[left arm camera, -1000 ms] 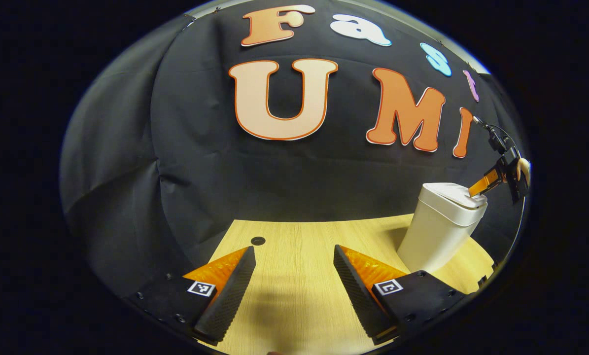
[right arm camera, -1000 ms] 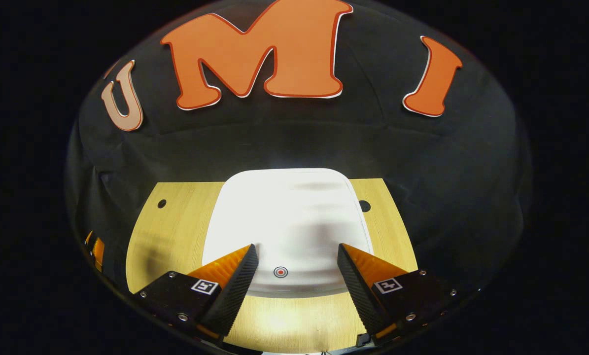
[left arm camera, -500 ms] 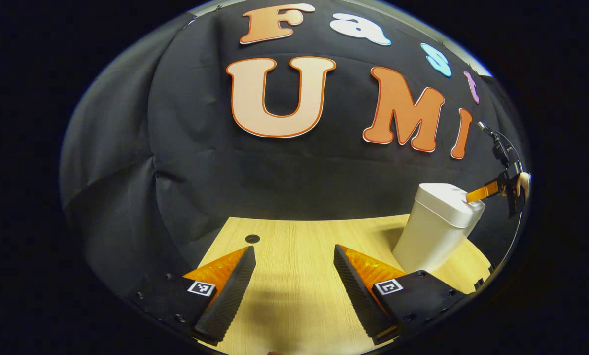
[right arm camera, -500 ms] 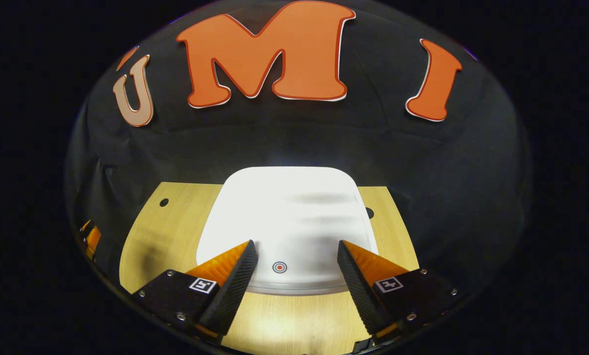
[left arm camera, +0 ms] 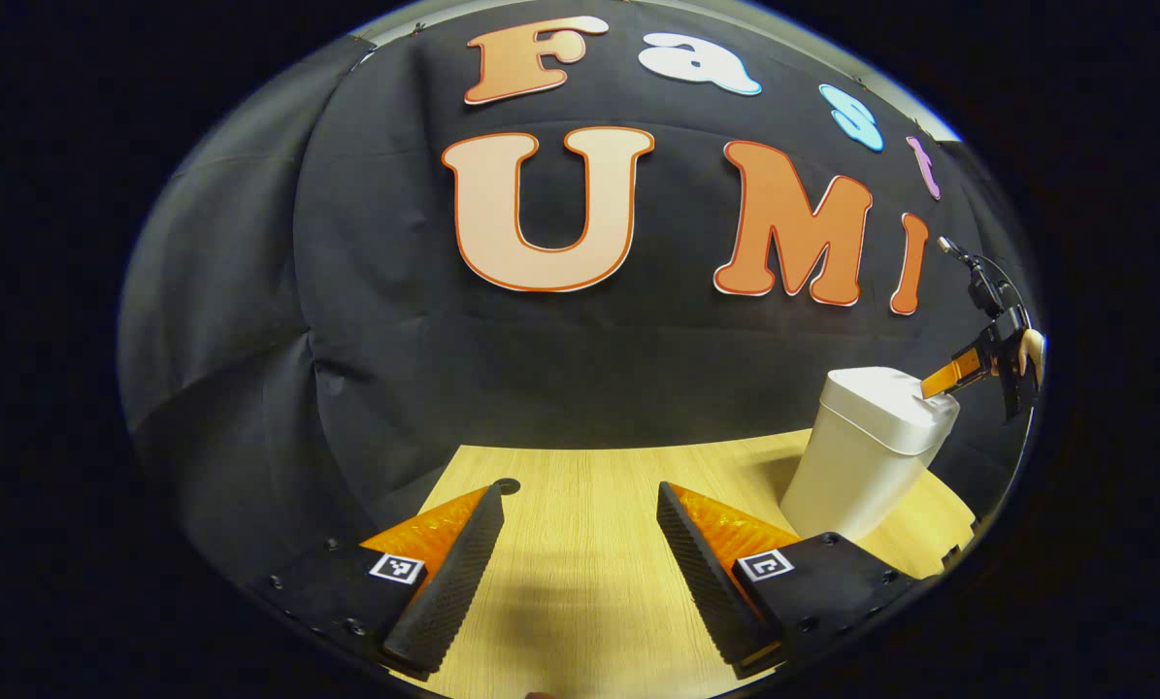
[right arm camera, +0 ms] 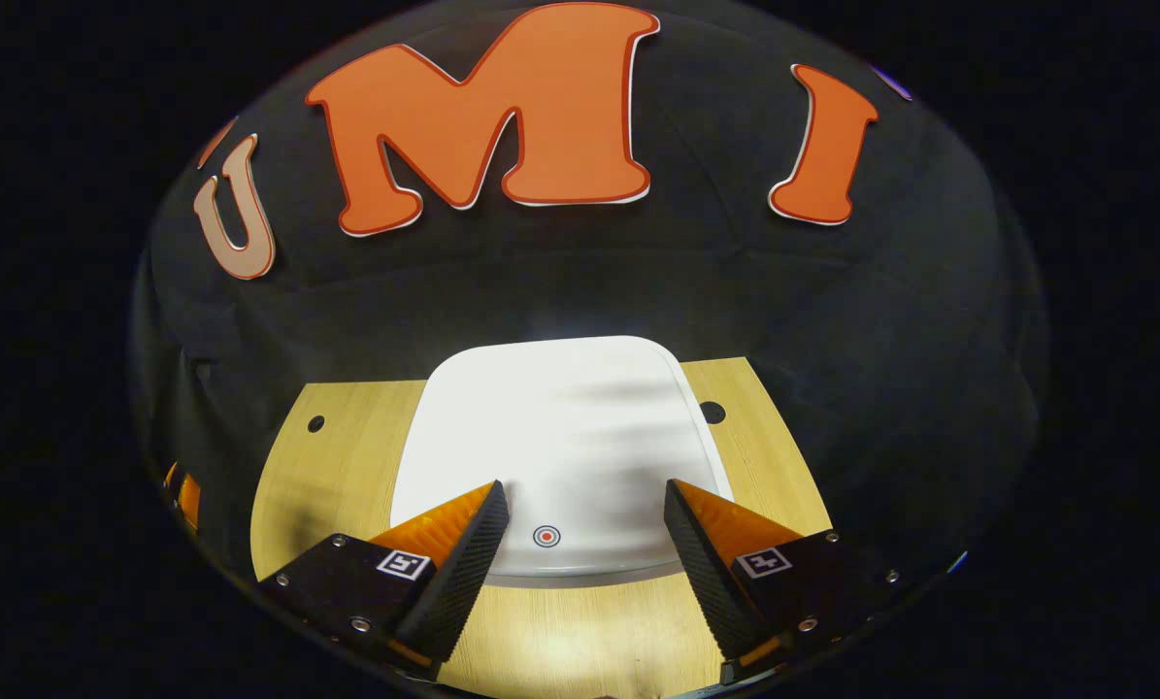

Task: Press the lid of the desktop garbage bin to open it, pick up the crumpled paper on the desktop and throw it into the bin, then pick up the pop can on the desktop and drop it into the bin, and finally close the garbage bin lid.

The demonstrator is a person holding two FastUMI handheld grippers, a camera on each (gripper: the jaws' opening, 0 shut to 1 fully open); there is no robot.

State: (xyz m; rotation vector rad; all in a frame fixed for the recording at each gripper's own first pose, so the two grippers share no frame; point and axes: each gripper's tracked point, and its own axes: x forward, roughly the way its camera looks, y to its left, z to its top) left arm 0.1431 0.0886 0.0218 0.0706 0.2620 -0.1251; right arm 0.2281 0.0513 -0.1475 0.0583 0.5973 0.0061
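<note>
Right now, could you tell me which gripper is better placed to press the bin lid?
Right gripper: its open fingers hang over the closed white lid. Left gripper is off beside the bin, over bare desktop.

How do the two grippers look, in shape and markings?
The left gripper and the right gripper look alike: two wedge-shaped jaws with ridged inner faces, each on a black block with small screws and a square black-and-white marker. In the left gripper view, a thin cable curves above the right gripper.
</note>
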